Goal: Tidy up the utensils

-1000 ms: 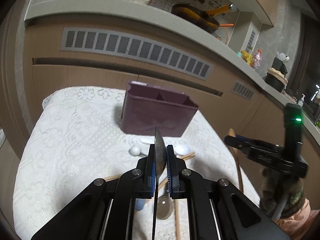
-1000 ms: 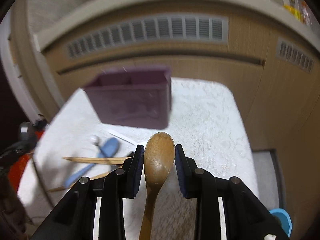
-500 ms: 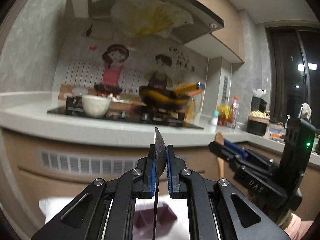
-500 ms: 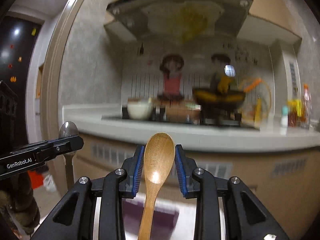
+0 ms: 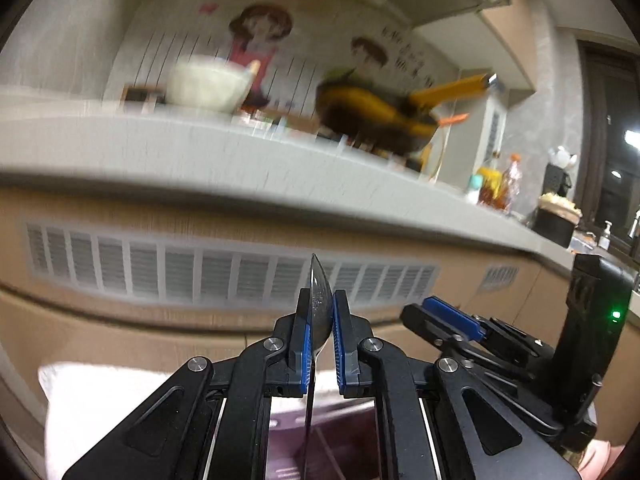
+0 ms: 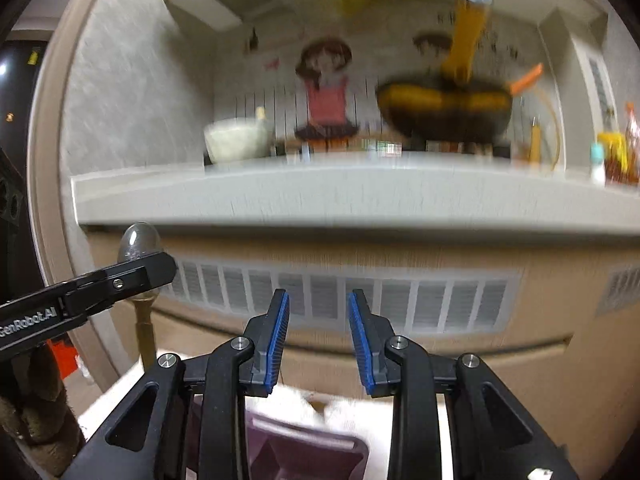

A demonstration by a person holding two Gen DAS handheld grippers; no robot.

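My left gripper (image 5: 320,320) is shut on a metal spoon (image 5: 319,300), held upright with the bowl up and the handle hanging toward the purple utensil box (image 5: 320,448) below. The spoon also shows in the right wrist view (image 6: 140,244), held by the left gripper (image 6: 152,270). My right gripper (image 6: 318,332) is open and empty above the same purple box (image 6: 304,452); the wooden spoon is out of sight. The right gripper also shows in the left wrist view (image 5: 424,312).
A white lace tablecloth (image 5: 72,392) covers the table under the box. Behind stand a wooden cabinet front with vents (image 5: 224,272) and a grey counter (image 6: 360,196) with a white bowl (image 6: 236,140) and a dark pan (image 6: 444,108).
My right gripper has opened and the wooden spoon has left its jaws. Both grippers have tipped down a little over the purple box. The left still grips the metal spoon.
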